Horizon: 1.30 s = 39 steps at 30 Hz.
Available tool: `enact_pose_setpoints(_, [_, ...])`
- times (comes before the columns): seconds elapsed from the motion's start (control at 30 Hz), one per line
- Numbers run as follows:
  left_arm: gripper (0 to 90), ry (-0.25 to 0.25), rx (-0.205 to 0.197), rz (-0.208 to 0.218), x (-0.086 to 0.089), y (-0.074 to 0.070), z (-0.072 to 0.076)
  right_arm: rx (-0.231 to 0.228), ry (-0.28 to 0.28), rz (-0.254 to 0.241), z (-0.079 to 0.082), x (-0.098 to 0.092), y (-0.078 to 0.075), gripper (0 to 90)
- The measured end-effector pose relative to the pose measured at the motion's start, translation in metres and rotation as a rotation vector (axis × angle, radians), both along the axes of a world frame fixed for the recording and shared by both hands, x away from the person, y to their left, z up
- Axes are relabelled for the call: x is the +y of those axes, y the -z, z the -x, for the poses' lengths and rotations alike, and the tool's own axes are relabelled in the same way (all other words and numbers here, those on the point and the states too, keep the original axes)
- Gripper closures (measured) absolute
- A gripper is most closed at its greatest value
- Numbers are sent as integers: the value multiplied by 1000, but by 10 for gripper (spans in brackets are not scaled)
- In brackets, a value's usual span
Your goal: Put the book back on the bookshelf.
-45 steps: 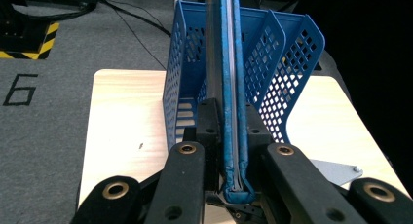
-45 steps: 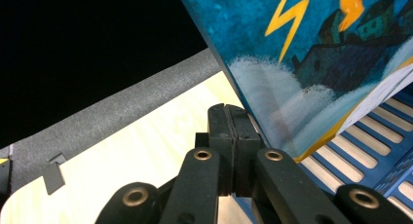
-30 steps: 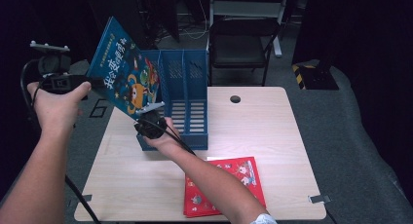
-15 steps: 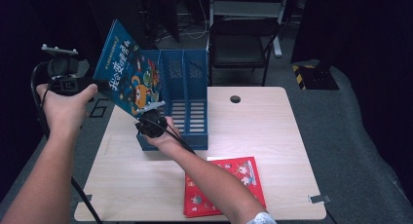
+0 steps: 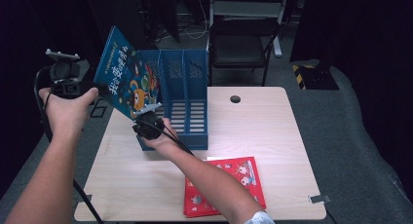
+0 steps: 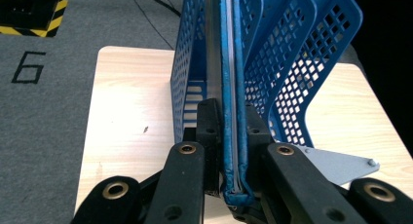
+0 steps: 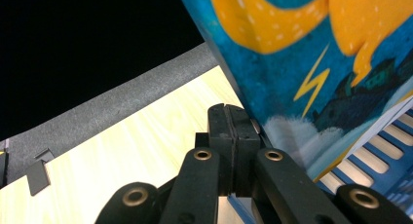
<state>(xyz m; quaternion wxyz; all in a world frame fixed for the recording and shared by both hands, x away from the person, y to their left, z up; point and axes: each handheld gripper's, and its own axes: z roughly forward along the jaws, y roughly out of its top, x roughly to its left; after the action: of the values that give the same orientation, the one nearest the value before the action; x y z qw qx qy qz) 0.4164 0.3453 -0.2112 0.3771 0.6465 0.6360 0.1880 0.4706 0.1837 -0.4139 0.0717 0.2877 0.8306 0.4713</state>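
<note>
The left gripper (image 5: 73,83) has its fingers (image 6: 210,131) clamped on the edge of the blue picture book (image 5: 127,80), held tilted above the blue file rack (image 5: 187,104) at the surface's (image 5: 272,136) ten o'clock side. The right gripper (image 5: 146,124) sits at the book's lower corner, fingers (image 7: 219,126) pressed together with nothing between them. A red book (image 5: 229,185) lies flat towards six o'clock

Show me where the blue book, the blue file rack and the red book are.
blue book (image 5: 125,80), high view, front cover.
blue file rack (image 5: 187,83), high view, perforated back wall.
red book (image 5: 238,177), high view, cover.
</note>
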Motion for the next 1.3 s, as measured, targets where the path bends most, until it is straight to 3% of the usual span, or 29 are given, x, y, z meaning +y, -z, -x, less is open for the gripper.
enact_pose_setpoints(0.13, [828, 4, 5, -17, 0, 4, -2, -7, -22, 12, 0, 2, 2, 900])
enact_pose_setpoints(0.17, [828, -12, 12, 0, -1, 5, -2, -12, -19, 5, 0, 3, 3, 900])
enact_pose_setpoints(0.47, [829, -13, 25, -5, -3, 12, -7, -10, -17, 14, -2, 3, 2, 900])
enact_pose_setpoints(0.6, [829, -13, 34, -22, -8, 15, -9, 5, -9, 6, 0, 4, 3, 900])
enact_pose_setpoints(0.8, [829, -19, 40, -48, -14, 17, -13, -10, -27, 6, 0, 3, 3, 900])
enact_pose_setpoints(1.03, [828, -30, 55, -45, -18, 19, -18, -26, -33, 27, -2, 1, 2, 900])
enact_pose_setpoints(1.07, [828, -26, 58, -50, -19, 19, -19, -10, -15, 16, -2, 2, 2, 900])
enact_pose_setpoints(1.13, [828, -31, 54, -59, -22, 20, -20, -29, -24, 26, -4, -1, 2, 900])
enact_pose_setpoints(1.3, [829, -33, 66, -83, -30, 20, -25, -22, -10, 0, -4, 0, 1, 900])
